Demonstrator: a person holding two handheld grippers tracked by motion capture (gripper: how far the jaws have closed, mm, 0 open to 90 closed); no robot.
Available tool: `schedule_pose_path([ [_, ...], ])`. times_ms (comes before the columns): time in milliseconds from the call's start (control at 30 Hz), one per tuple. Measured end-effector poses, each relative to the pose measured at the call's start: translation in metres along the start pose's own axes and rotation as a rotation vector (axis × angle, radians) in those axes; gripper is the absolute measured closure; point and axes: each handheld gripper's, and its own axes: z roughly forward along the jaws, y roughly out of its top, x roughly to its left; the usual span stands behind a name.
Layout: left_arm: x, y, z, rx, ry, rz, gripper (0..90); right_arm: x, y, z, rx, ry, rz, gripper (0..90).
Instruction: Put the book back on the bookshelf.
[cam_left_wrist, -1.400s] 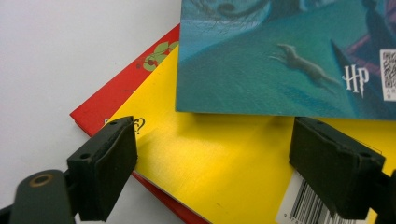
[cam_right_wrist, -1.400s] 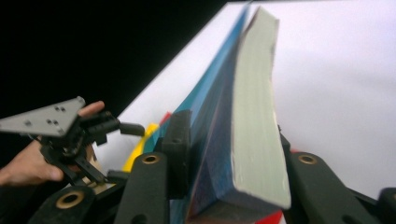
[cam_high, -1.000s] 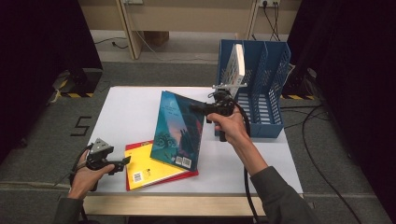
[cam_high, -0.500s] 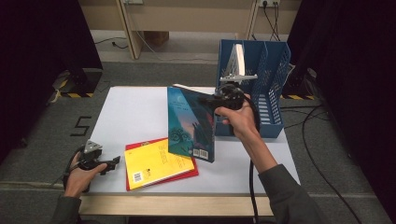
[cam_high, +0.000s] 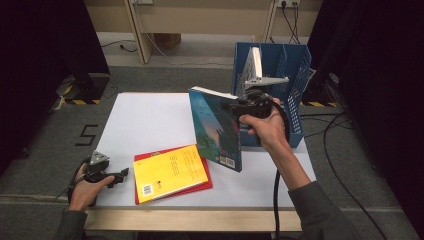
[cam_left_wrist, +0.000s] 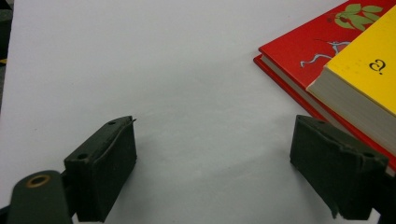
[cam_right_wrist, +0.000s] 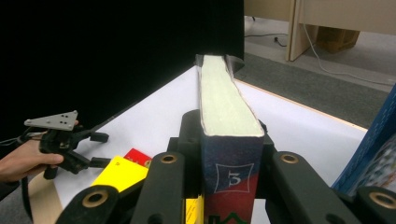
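Blue book (cam_high: 218, 131) is off the table (cam_high: 145, 120), pinched in your right gripper (cam_high: 239, 107), which is up in front of the blue rack (cam_high: 295, 75). Grip is on the book's upper corner nearest the rack; the rest hangs down and left of the tongs, cover toward the high view, lower corner above the table edge of the rack side. In the right gripper view the book (cam_right_wrist: 227, 140) stands on edge between both jaws, pressed on each side, page block running straight away from the gripper (cam_right_wrist: 227, 177).

Left gripper (cam_high: 121, 175) sits low at the table's near-left corner in your left hand (cam_high: 87, 190), jaws spread with nothing between them; they've just been opening a bit. In the left gripper view the tongs (cam_left_wrist: 215, 163) frame bare table, with the yellow book (cam_left_wrist: 364, 88) stacked on the red book (cam_left_wrist: 308, 51) just beside the right-hand jaw. Blue book is well apart from that gripper.

A white book (cam_high: 256, 62) stands upright in the rack.
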Motion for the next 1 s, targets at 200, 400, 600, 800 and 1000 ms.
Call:
schedule_pose_path([
  [200,0.000,0.000,0.000,0.000,-0.001,0.000,13.5,-0.002,-0.002,-0.014,0.019,-0.057,-0.036,74.6],
  [400,0.000,0.000,0.000,0.002,-0.003,0.001,13.3,-0.009,-0.005,-0.044,0.011,-0.074,-0.015,74.6],
  [600,0.001,0.001,0.001,0.007,-0.004,0.003,12.9,-0.008,-0.004,-0.080,0.024,-0.104,-0.023,74.6],
  [800,0.001,0.001,0.001,0.007,-0.009,0.003,11.5,-0.010,-0.004,-0.116,0.038,-0.147,-0.020,74.6],
  [1000,0.000,0.002,0.002,0.011,-0.010,0.007,9.8,-0.013,-0.004,-0.143,0.025,-0.188,-0.007,74.6],
])
